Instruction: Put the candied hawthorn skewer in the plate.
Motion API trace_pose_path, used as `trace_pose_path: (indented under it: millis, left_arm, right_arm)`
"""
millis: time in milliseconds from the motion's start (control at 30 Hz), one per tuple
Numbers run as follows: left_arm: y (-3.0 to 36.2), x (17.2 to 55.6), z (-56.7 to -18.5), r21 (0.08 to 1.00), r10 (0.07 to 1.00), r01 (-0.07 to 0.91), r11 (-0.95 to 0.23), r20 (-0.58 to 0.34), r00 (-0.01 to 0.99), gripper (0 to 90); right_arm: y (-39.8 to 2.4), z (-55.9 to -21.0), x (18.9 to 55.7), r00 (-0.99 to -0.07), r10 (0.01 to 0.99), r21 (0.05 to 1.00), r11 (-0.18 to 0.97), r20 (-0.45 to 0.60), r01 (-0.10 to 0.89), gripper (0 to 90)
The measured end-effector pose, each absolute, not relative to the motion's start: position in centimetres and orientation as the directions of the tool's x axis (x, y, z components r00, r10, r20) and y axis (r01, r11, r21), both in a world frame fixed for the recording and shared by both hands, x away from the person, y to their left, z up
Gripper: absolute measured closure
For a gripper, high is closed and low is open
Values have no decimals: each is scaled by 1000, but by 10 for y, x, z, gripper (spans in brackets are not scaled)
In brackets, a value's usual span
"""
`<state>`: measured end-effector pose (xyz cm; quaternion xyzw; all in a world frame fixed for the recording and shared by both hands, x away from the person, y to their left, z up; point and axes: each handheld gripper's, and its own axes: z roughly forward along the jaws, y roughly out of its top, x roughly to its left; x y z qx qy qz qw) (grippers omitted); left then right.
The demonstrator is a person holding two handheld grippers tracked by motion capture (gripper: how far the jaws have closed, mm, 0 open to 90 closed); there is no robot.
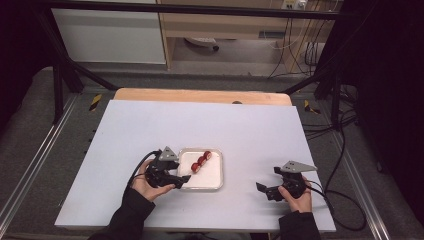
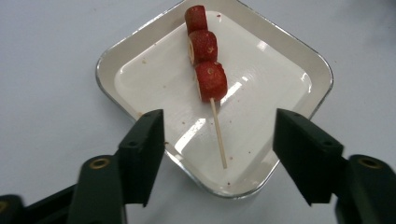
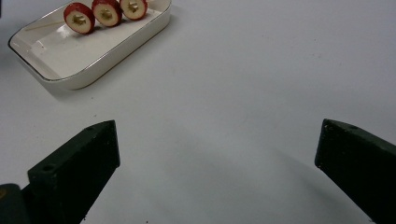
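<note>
Lying in tray: skewer [image 2: 210, 79], three red round slices on a thin wooden stick.
Tray [image 2: 299, 56]: glossy white, square, rounded corners, on counter [image 1: 260, 130].
Left gripper [image 2: 219, 140]: jaws released, astride the stick's bare end.
Right gripper [image 3: 215, 154]: jaws spread, empty; its view shows pale slice centres.

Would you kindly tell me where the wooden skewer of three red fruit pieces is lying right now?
In the high view, the wooden skewer of three red fruit pieces lies inside the white square dish left of table centre, just beyond the open left gripper.

Right gripper view: tray [image 3: 84, 51] cut off at top edge. High view: stick too small to tell.
</note>
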<state>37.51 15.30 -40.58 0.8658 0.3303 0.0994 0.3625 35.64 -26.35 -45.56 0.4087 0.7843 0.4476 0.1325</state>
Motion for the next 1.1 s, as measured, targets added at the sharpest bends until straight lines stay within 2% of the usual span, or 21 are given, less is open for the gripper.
trace_pose_path:
  millis: [300, 600, 733, 1100]
  left_arm:
    - [192, 369, -408, 705, 657, 507, -496, -77, 750, 107]
    - [235, 361, -430, 736, 711, 535, -416, -103, 695, 74]
    - [250, 355, -437, 760, 726, 518, -394, -89, 682, 61]
    - [266, 351, -449, 749, 730, 525, -404, -82, 678, 40]
  right_arm:
    - [-263, -456, 356, -628, 760, 805, 263, 167, 532, 5]
    - [-263, -457, 356, -628, 760, 799, 270, 165, 536, 5]
    - [-263, -457, 356, -627, 761, 794, 273, 166, 543, 5]
    - [-261, -459, 356, -627, 761, 782, 286, 166, 554, 5]
